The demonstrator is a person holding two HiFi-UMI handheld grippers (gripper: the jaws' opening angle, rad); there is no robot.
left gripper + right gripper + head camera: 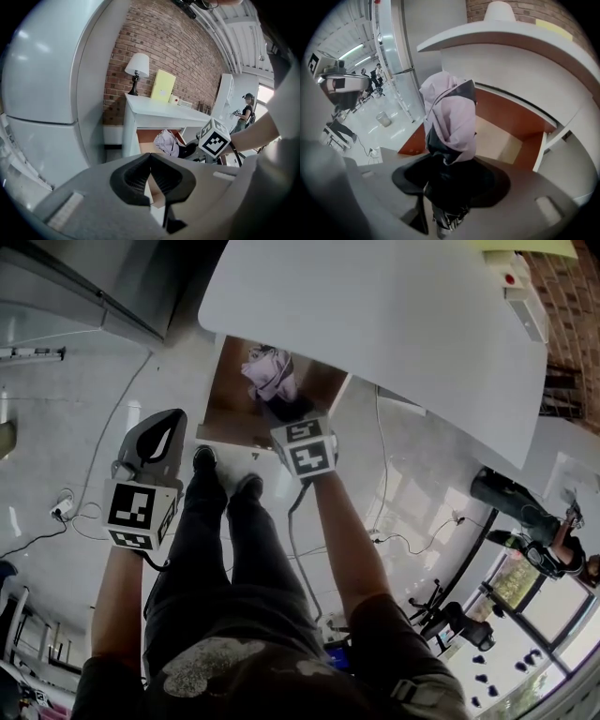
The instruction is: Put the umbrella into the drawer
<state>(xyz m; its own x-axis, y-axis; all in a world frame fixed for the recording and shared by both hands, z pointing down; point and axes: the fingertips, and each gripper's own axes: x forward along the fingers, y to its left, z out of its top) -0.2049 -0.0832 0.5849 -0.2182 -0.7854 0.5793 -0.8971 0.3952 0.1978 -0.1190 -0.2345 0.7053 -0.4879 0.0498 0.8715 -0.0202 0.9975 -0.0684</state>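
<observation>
A folded lilac-and-black umbrella point(452, 117) stands up out of my right gripper point(450, 180), which is shut on its dark lower end. In the head view the umbrella point(267, 371) hangs over the open wooden drawer point(225, 399) under the white desk point(394, 315), with the right gripper point(281, 411) just below it. The drawer's pale bottom point(501, 140) shows behind the umbrella. My left gripper point(164, 420) hangs to the left of the drawer, over the floor, shut and empty. From the left gripper view point(150, 157) the umbrella point(167, 142) and drawer point(147, 146) lie ahead.
A lamp point(137, 65) and a yellow board point(162, 86) stand on the desk against the brick wall. A tall grey cabinet point(42, 93) rises at the left. Cables and a socket point(64, 509) lie on the floor. Another person point(246, 110) stands far off.
</observation>
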